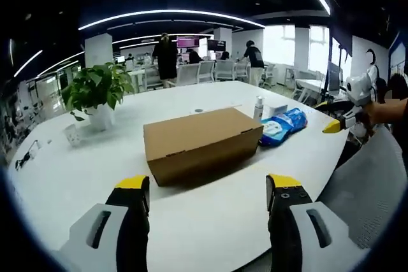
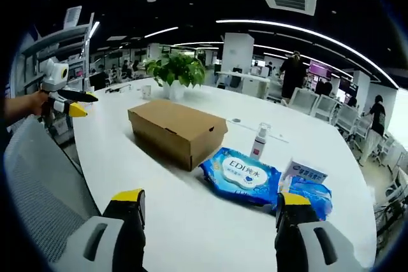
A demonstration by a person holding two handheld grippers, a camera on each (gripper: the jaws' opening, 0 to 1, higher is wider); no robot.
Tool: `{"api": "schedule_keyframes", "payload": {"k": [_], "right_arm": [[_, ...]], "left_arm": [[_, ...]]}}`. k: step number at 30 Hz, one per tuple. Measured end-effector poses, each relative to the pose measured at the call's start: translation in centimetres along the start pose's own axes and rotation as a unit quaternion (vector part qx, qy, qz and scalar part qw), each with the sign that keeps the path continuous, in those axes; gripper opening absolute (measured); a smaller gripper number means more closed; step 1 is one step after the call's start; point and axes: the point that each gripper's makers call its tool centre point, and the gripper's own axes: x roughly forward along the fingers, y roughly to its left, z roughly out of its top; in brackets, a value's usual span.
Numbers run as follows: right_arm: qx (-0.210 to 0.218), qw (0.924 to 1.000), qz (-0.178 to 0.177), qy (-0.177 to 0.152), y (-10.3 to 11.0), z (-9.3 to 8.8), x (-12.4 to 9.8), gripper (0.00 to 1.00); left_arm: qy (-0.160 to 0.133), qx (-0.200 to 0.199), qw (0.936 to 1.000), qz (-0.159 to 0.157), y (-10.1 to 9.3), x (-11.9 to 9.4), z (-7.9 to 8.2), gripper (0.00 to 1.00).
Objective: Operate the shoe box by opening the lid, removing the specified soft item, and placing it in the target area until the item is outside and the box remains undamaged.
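Observation:
A brown cardboard shoe box (image 1: pixel 201 143) lies on the white table (image 1: pixel 76 183) with its lid down; in the right gripper view the shoe box (image 2: pixel 175 130) sits left of centre. My left gripper (image 1: pixel 208 184) is open just in front of the box, nothing between its yellow-tipped jaws. My right gripper (image 2: pixel 209 199) is open too, held above the table edge short of a blue wipes pack (image 2: pixel 241 175). The right gripper (image 1: pixel 341 122) enters the left gripper view at the right, held by a hand. The left gripper (image 2: pixel 73 103) appears at the left of the right gripper view.
A blue wipes pack (image 1: pixel 282 125) and a small pump bottle (image 1: pixel 258 108) lie right of the box, with a small white carton (image 2: pixel 303 173). A potted plant (image 1: pixel 97 93) stands at the far left. Grey chair backs (image 2: pixel 35 183) flank the table; people stand at desks behind.

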Motion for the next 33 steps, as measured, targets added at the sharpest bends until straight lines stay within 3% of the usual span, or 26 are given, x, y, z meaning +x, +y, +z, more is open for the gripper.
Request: {"api": "schedule_keyframes", "payload": {"k": [11,15,33], "right_arm": [[0.01,0.9995,-0.028,0.007,0.0,-2.2,-2.7,0.94],[0.029,0.9988,-0.041,0.006,-0.2,-2.7,-2.9,1.0],[0.027,0.9985,-0.049,-0.003,-0.3,-2.3,-3.1,0.99]], "left_arm": [[-0.006,-0.01,0.9998,0.014,-1.1,-1.5,-0.9,1.0],[-0.012,-0.012,0.9996,0.021,-1.0,-2.0,-1.0,1.0],[-0.015,-0.014,0.9993,0.03,-0.9,-1.9,-1.6,1.0]]}}
